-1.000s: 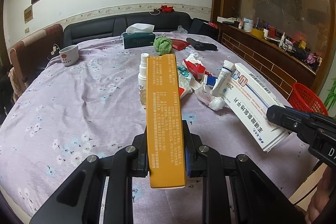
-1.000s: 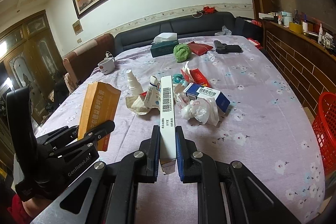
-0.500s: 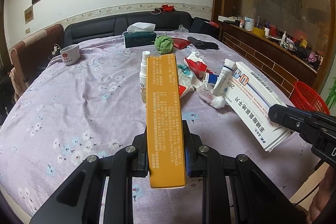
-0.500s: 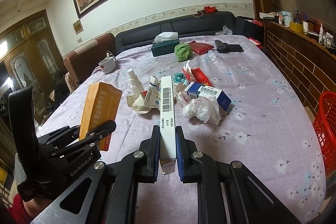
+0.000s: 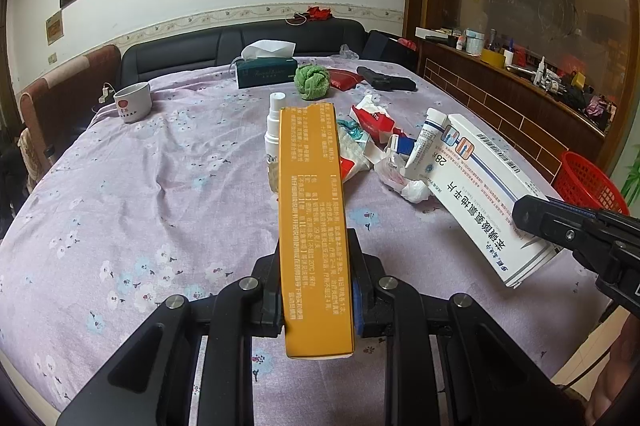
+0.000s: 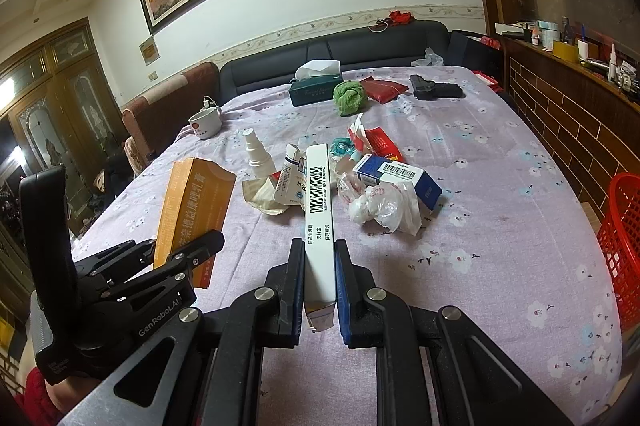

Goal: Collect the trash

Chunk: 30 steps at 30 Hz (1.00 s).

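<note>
The counter (image 6: 500,226), draped in a lilac floral cloth, carries a white mug (image 6: 205,122), a green tissue box (image 6: 314,92), a spray bottle (image 6: 256,154), a crumpled plastic bag (image 6: 384,204) and a blue-white carton (image 6: 400,176).

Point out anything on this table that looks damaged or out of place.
A heap of litter sits mid-table: a crumpled clear plastic bag, a squeezed white ointment tube and a torn-open red packet. The orange carton in the left hand-held gripper has a ragged, torn top edge.
</note>
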Each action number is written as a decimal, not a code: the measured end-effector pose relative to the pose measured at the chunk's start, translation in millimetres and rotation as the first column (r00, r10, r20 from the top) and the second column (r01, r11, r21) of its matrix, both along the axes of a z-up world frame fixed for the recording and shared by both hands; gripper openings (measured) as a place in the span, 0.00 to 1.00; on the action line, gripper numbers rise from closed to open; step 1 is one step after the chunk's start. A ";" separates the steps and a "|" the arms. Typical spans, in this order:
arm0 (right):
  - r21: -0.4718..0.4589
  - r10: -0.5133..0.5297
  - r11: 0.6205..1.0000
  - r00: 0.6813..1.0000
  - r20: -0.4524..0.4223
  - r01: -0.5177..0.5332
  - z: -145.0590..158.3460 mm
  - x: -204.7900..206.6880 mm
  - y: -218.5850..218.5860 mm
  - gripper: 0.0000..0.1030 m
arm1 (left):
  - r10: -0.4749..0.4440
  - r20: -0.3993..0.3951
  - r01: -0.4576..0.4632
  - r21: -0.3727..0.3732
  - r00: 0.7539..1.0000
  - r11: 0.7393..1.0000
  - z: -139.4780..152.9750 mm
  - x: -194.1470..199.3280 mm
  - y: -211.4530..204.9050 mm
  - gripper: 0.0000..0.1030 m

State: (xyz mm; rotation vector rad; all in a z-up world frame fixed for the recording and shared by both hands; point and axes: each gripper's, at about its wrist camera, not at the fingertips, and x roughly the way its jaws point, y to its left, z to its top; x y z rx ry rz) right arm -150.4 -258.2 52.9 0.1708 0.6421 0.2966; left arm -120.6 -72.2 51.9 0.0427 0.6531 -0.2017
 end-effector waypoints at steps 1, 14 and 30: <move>0.000 -0.001 1.000 1.000 0.000 0.001 0.0 0.0 0.0 0.14 | -0.001 0.000 0.001 0.000 1.000 1.000 0.2 0.2 -0.2 0.22; 0.000 0.000 1.000 1.000 -0.001 0.000 -0.3 -0.3 0.0 0.14 | -0.001 -0.004 0.001 0.000 1.000 1.000 -3.8 -0.2 0.1 0.22; 0.007 0.005 1.000 1.000 -0.005 -0.005 -2.9 0.5 1.9 0.14 | -0.004 -0.009 0.004 -0.004 1.000 1.000 -7.2 2.0 1.3 0.22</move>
